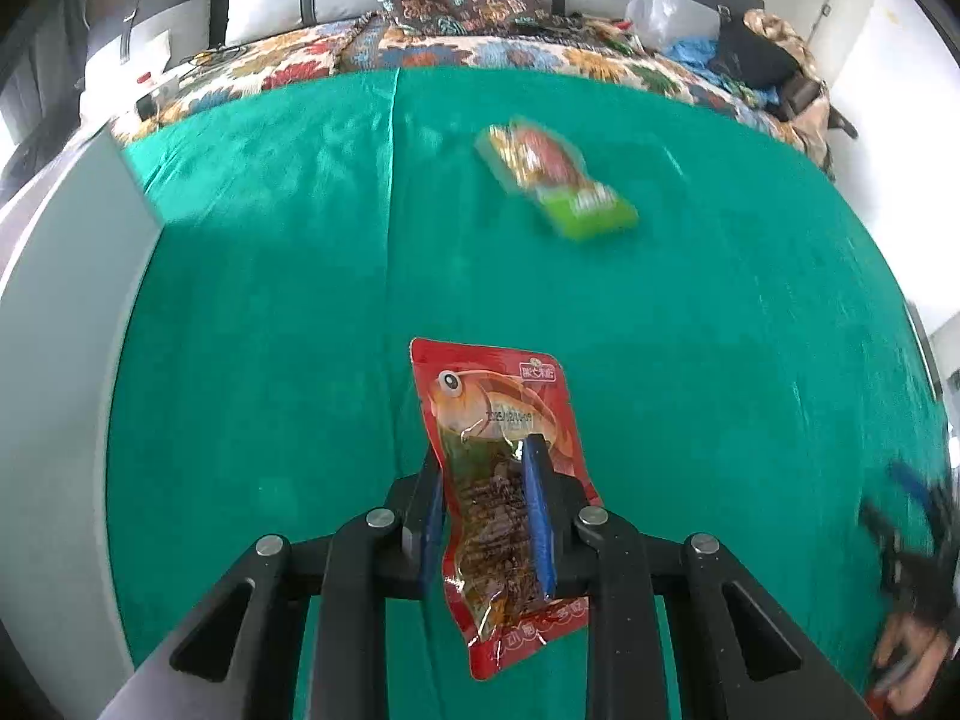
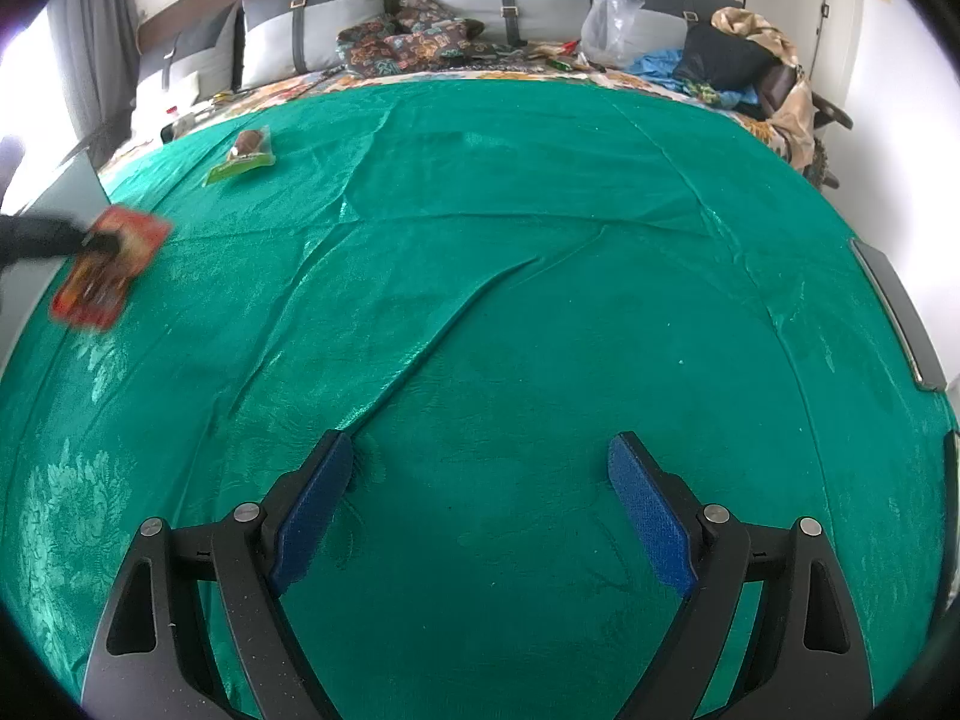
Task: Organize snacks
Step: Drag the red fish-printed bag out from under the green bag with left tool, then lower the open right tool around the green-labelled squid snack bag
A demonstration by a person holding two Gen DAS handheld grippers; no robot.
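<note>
Pinching red fish-print snack packet (image 1: 501, 480) in left claw (image 1: 489, 480) | right claw (image 2: 480, 468) wide apart, holding nothing | label unreadable

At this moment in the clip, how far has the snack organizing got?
Nothing visibly sorted yet: no grouped snacks show on the green cloth. In hand: the left tool is shut on the red fish snack packet, held above the cloth. Left: the green-ended snack packet lies loose farther back. The right tool is open and holds nothing.

Black angular fingers (image 2: 654, 516) — blue pads, round silver screws — on both grippers.
</note>
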